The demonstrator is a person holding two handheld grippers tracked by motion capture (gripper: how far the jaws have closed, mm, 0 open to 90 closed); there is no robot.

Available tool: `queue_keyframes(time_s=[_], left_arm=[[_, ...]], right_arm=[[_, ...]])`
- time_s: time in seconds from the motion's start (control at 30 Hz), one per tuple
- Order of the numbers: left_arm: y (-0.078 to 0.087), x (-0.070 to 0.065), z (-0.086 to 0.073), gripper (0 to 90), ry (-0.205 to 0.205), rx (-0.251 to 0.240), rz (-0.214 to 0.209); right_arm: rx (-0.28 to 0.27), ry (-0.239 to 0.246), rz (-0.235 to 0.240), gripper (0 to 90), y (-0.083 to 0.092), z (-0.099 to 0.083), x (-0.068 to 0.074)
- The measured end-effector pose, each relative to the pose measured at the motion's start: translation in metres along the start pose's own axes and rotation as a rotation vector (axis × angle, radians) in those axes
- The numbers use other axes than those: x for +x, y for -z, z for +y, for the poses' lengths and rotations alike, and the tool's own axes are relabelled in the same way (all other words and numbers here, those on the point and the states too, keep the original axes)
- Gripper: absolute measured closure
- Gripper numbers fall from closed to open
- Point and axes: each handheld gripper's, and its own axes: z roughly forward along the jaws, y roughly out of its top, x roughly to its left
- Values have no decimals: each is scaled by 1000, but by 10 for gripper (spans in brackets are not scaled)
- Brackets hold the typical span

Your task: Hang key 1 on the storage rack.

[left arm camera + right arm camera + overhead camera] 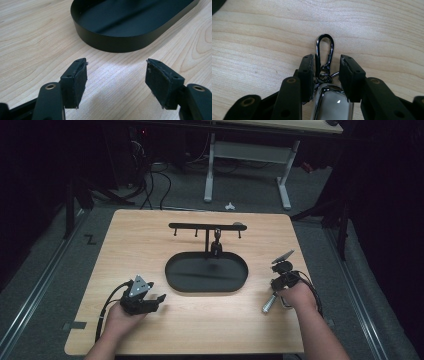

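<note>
The right gripper (327, 75) sits over a shiny metal keychain (325, 53) on the wooden table (200, 325), at the right side, well apart from the black oval tray (172, 270). Its 2 jaws stand on either side of the clip and the small rings. The left pad looks like it touches the clip, but there is a gap on the other side — so the jaws are loosely around it, not squeezing it. In the high view a silver piece (269, 303) pokes out from under the right hand (300, 295); it looks like the fat end of the same keychain.

The left gripper (116, 75) rests low on the table near the front of the tray. Its jaws are wide apart with nothing between them.

Behind the tray stands a black rack (205, 226) with little hooks, and 1 dark thing already hangs on it.

I think the keychain is small, hard and fairly light, but smooth and slippery. The parts are joined by rings, so the end will swing when lifted. A good place to grab is the flat sides of the clip — squeeze there firmly, and leave the top loop free for a hook.
</note>
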Motion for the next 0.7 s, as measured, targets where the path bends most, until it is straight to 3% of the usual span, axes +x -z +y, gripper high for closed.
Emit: queue_keyframes(time_s=[0.1,0.27,0.43,0.7], left_arm=[[0,0,0,343,-1,1,-1],[0,0,0,343,0,-1,-1],[-1,0,0,343,-3,6,-2],[0,0,0,343,-2,9,-3]], right_arm=[[9,40,-31,668,0,1,4],[9,60,-52,701,-1,2,7],[-14,12,-14,669,4,5,3],[5,0,3,661,-1,8,3]])
